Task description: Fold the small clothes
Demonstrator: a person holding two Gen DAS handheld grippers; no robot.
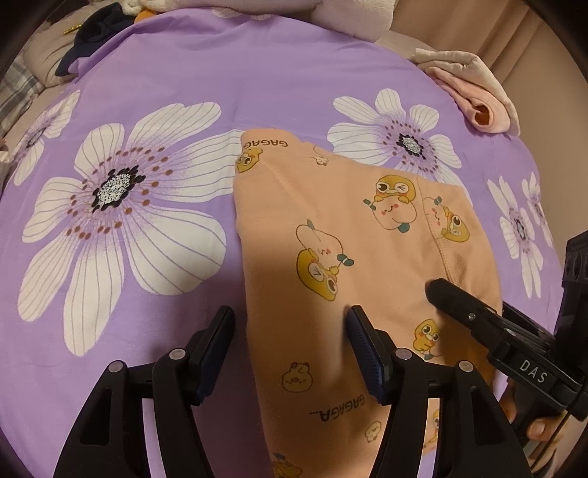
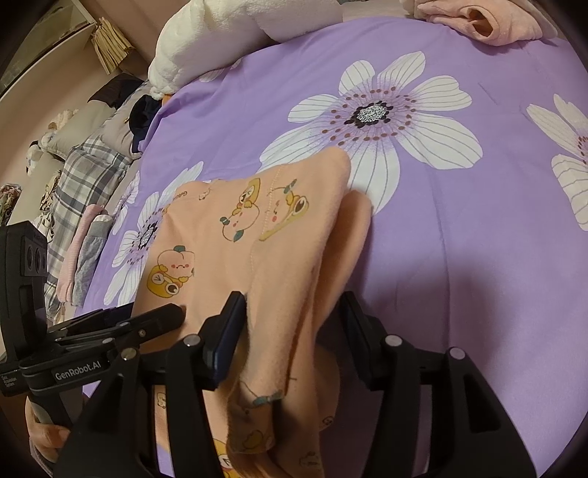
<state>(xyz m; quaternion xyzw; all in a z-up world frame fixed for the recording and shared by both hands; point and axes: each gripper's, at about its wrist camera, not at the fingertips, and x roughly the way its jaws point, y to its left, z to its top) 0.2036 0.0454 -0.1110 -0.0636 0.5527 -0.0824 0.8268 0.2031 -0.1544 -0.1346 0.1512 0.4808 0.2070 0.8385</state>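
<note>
A peach garment (image 1: 330,228) printed with cartoon animals lies folded on the purple flowered bedsheet (image 1: 228,81). My left gripper (image 1: 292,323) stands open over the garment's near left edge; that edge runs between its fingers and neither pad presses it. In the right wrist view a raised fold of the garment (image 2: 286,264) sits between the fingers of my right gripper (image 2: 292,312). It leans on the left finger (image 2: 231,320) and the jaws stand apart. The right gripper (image 1: 477,305) also shows over the garment's right edge in the left wrist view.
A pink folded cloth (image 1: 474,95) lies at the far right of the bed. A white fluffy blanket (image 2: 220,33) is at the back, dark clothing (image 1: 92,33) at the far left. A plaid cover and folded pink and grey items (image 2: 84,253) lie beyond the left edge.
</note>
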